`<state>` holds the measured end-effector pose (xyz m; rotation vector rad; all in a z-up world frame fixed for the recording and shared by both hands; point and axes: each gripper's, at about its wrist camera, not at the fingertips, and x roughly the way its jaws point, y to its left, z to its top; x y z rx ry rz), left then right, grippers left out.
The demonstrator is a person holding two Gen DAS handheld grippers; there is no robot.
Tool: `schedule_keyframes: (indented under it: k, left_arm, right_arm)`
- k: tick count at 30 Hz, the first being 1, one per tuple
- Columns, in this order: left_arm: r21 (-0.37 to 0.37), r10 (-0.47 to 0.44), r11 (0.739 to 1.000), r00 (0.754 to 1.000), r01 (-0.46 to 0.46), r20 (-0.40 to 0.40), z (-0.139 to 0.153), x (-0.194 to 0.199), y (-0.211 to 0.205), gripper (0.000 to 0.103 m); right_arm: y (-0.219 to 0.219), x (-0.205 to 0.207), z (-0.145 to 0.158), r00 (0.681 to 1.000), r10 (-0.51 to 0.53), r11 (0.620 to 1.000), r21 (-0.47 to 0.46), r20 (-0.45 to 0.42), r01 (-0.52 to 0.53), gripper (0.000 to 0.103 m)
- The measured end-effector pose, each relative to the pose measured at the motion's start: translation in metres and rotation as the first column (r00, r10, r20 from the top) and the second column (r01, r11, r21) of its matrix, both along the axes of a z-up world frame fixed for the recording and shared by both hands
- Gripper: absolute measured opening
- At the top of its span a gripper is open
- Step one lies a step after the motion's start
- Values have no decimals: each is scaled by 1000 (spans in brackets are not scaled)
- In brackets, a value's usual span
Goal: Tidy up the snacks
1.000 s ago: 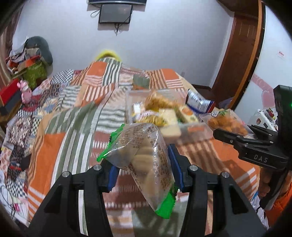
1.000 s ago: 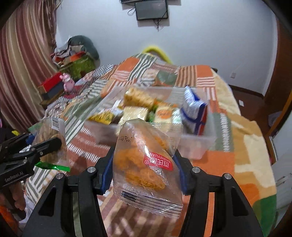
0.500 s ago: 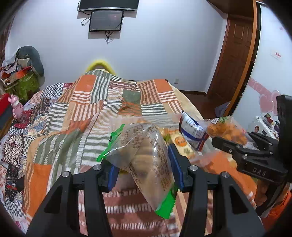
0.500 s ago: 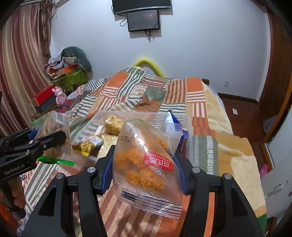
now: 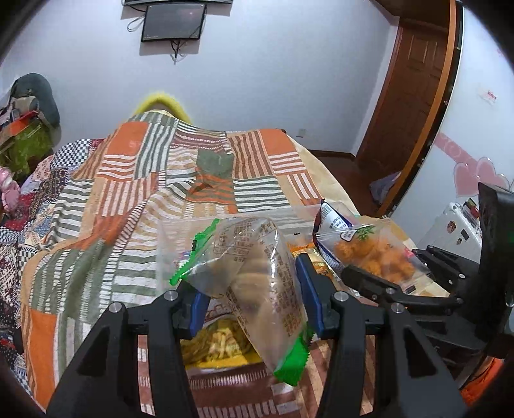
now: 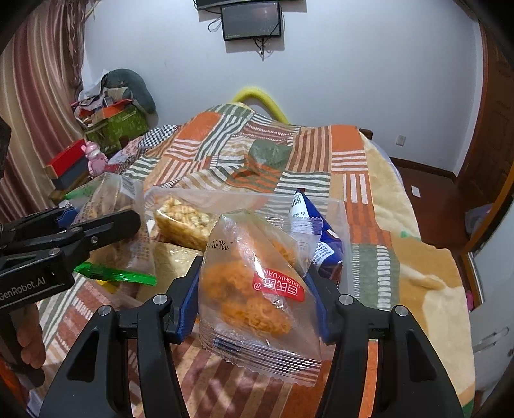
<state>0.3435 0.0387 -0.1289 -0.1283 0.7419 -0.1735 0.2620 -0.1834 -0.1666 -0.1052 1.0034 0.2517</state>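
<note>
My left gripper (image 5: 253,295) is shut on a clear packet of pale biscuits with green ends (image 5: 257,276), held over the near end of a clear plastic box (image 5: 167,244). My right gripper (image 6: 253,295) is shut on a clear packet of orange crisps with a red label (image 6: 253,289), held above the box's near right part. The box (image 6: 340,218) lies on the patchwork bed and holds several snack packets, among them a blue-and-white bag (image 6: 324,247) and a pale puffed-snack packet (image 6: 186,218). Each gripper shows in the other's view: the right one (image 5: 369,279) and the left one (image 6: 106,225).
The patchwork quilt (image 5: 135,199) covers the bed around the box. A pile of clothes and boxes (image 6: 112,109) stands at the far left by a striped curtain. A wooden door (image 5: 414,96) is at the right, a wall screen (image 6: 252,21) above the bed's head.
Both grippers, each with its packet, have moved forward over the box; the box now lies right under them, and the two grippers sit closer together.
</note>
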Motion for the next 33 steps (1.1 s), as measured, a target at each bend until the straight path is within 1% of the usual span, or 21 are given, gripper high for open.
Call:
schedule_keyframes:
  k: [2,4,6,7,10,13,15,19,24,28,33]
  left_arm:
    - [6,-2,1000,1000,3,-7,-4,5,-2,51]
    - [6,1,1000,1000,0,-14,-8,9,-2,51]
    - [-11,-2,1000,1000,1,-28,-11,14,0,52]
    - [-26,-11,1000,999,10,-43,-13,16,1,55]
    - [-32,-7,999,998,5,-57,-15,17,1,56]
    - [-25,-1,1000,999,0,-52,-12,12,1,56]
    - [-25,4,1000,999,-5,-38,-4,6,1,56]
    - [-9,21,1000,999,-21,24,19,-14,3,56]
    - [13,57,998,990,-59,130,61,-53,4,56]
    - [7,75,997,974,-78,216,93,-90,5,56]
    - [-1,86,996,944,-91,318,130,-143,2,56]
  right_arm:
    - [-2,1,-2,1000,-2,1000,-3,-6,2,55]
    - [-2,1,-2,1000,-3,1000,-7,-11,3,58]
    - [-2,2,-2,1000,6,1000,-8,-20,-7,61]
    - [-2,2,-2,1000,10,1000,-10,-22,-10,61]
    - [-3,1,2,1000,16,1000,-12,-16,-16,61]
    - [-4,-1,9,1000,17,1000,-14,-4,-17,61]
    - [-6,-5,18,1000,15,1000,-9,11,-14,61]
    - [-10,-12,38,999,4,1000,13,49,-5,61]
    - [-14,-28,75,993,-10,999,47,114,5,61]
    - [-14,-49,110,983,-14,997,78,182,0,61]
    - [-11,-82,153,960,-7,995,94,279,-20,61]
